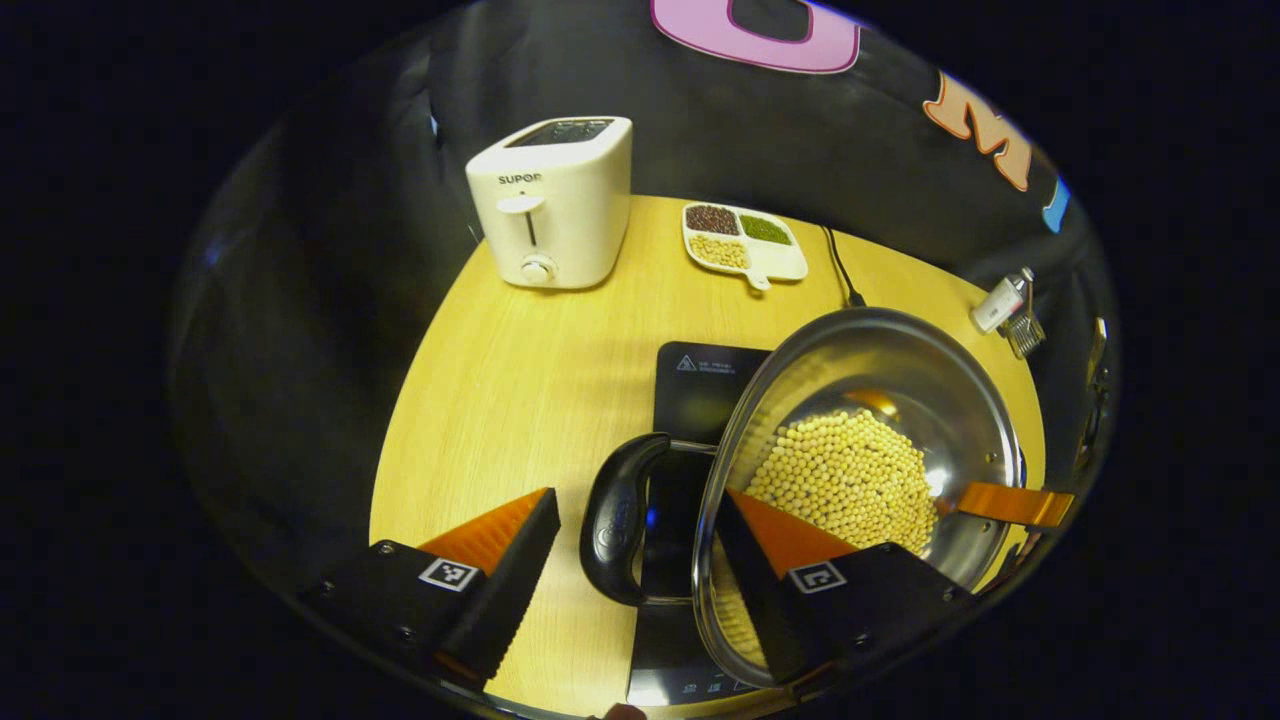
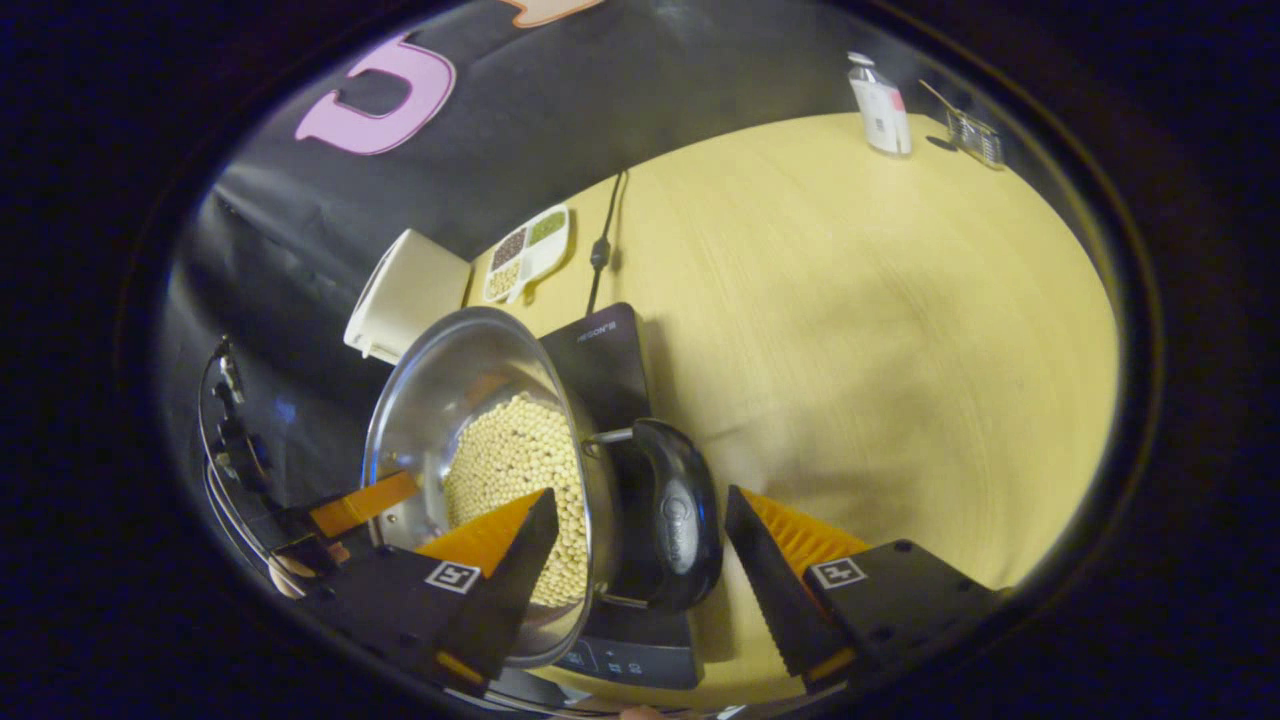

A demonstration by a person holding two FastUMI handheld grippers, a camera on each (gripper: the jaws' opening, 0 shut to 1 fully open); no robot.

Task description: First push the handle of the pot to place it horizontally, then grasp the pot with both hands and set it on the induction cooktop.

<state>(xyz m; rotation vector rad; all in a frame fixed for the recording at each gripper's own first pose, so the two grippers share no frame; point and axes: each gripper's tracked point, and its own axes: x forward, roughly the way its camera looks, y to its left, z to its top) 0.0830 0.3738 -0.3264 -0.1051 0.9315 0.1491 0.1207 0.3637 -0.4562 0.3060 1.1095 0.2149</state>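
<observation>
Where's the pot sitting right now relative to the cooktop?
In the left gripper view the pot of yellow beans is over the black induction cooktop, right of centre, with the left gripper straddling its near handle.

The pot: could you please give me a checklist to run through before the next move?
1. Left gripper straddles the left handle, fingers apart, not pressing: ok.
2. Right gripper straddles the right handle, fingers apart: ok.
3. Pot is over the induction cooktop: ok.
4. Pot base resting flat on the cooktop: cannot tell.
5. Soybeans all inside the pot: ok.
</observation>
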